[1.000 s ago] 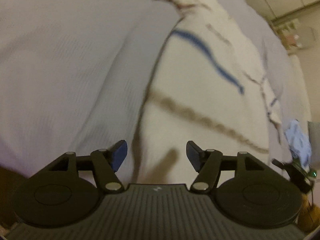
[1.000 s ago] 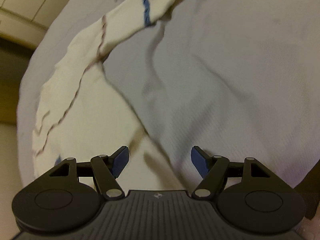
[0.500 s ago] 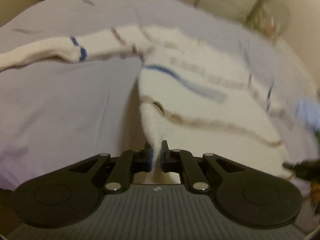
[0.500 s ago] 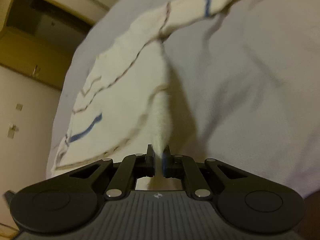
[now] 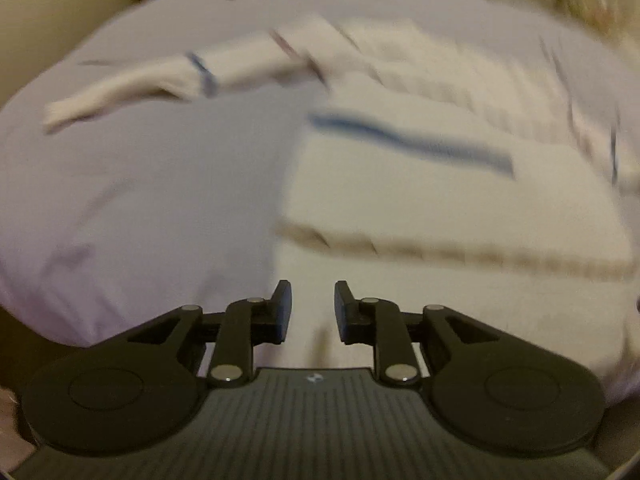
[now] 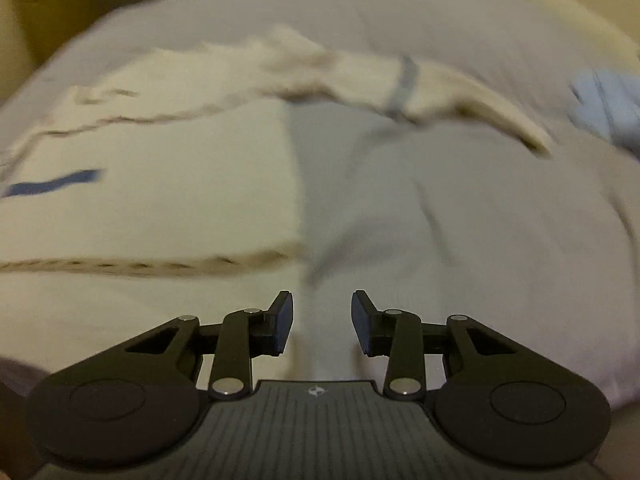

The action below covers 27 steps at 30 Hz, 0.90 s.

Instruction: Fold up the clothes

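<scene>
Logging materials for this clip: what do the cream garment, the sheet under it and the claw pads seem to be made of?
Cream garment: looks like soft knit, matte, with a ribbed-looking band and blue stripe; blur leaves the weave unsure. Lavender sheet: thin woven fabric, matte, shallow creases. Left claw and right claw pads: dark blue, probably rubber, on black matte plastic arms.

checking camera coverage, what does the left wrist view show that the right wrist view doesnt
Only the left wrist view shows the open left gripper and the garment's right edge. Only the right wrist view shows the open right gripper and a crumpled light blue cloth at far right. Both show the cream knit sweater with blue and tan stripes, one sleeve stretched out, lying on the pale lilac bedsheet.
</scene>
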Tool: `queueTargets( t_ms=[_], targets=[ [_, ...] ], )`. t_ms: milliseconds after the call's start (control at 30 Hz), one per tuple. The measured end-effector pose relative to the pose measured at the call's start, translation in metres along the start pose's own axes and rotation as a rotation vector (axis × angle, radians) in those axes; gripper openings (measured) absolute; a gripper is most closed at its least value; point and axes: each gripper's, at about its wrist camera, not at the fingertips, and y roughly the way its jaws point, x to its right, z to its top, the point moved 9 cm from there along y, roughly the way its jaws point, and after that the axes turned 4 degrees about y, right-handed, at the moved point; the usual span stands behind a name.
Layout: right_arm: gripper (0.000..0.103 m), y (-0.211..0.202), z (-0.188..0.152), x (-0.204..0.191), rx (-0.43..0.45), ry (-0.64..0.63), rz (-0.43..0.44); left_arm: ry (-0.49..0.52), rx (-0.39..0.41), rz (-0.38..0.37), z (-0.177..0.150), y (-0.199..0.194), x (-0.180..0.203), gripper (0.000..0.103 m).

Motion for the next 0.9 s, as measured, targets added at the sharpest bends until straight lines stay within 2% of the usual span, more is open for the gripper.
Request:
queueTargets(
  t_ms=[33,100,133,233,267,300,333,367,400,433,467,533,567,667,900],
  targets=[
    [0.034,0.009,-0.008,-0.011,-0.028,-0.048,0.011,0.037,-0.046,0.008,-0.006,0.011,0.008,0.022],
    [0.034,0.028,-0.029,-0.015,-0.137,-0.103,-0.040,0.085,-0.120,0.035,-0.017,0.025,0.020,0.019],
    [0.035,0.033,-0.040,-0.013,-0.190,-0.119,-0.075,0.078,-0.125,0.039,-0.016,0.015,0.022,0.018],
    [0.036,0.013,-0.043,-0.007,-0.259,-0.067,-0.075,0.050,-0.118,0.039,-0.009,-0.025,0.032,0.020],
    [0.037,0.000,-0.037,-0.009,-0.253,-0.056,-0.069,0.037,-0.106,0.031,-0.005,-0.042,0.037,0.023],
    [0.040,-0.014,-0.030,-0.011,-0.244,-0.046,-0.059,0.025,-0.093,0.023,-0.001,-0.060,0.042,0.030],
    [0.050,-0.029,-0.020,-0.015,-0.221,-0.037,-0.039,0.023,-0.077,0.023,0.004,-0.077,0.047,0.036],
    [0.056,-0.046,-0.008,-0.019,-0.196,-0.028,-0.016,0.021,-0.062,0.025,0.009,-0.094,0.051,0.039],
    [0.067,-0.063,0.003,-0.024,-0.171,-0.019,0.006,0.020,-0.046,0.026,0.013,-0.111,0.056,0.042],
    [0.073,-0.075,0.010,-0.027,-0.160,-0.011,0.018,0.019,-0.030,0.028,0.018,-0.128,0.060,0.045],
    [0.074,-0.086,0.016,-0.029,-0.153,-0.003,0.027,0.018,-0.015,0.029,0.023,-0.145,0.065,0.047],
    [0.086,-0.108,0.028,-0.034,-0.139,0.013,0.046,0.015,0.017,0.032,0.032,-0.179,0.073,0.060],
    [0.089,-0.119,0.034,-0.037,-0.132,0.020,0.055,0.018,0.022,0.040,0.035,-0.187,0.075,0.061],
    [0.089,-0.148,0.049,-0.043,-0.121,0.049,0.076,0.027,0.031,0.054,0.041,-0.206,0.080,0.062],
    [0.090,-0.183,0.044,-0.033,-0.132,0.092,0.051,0.067,0.029,0.067,0.047,-0.225,0.090,0.067]
  ],
)
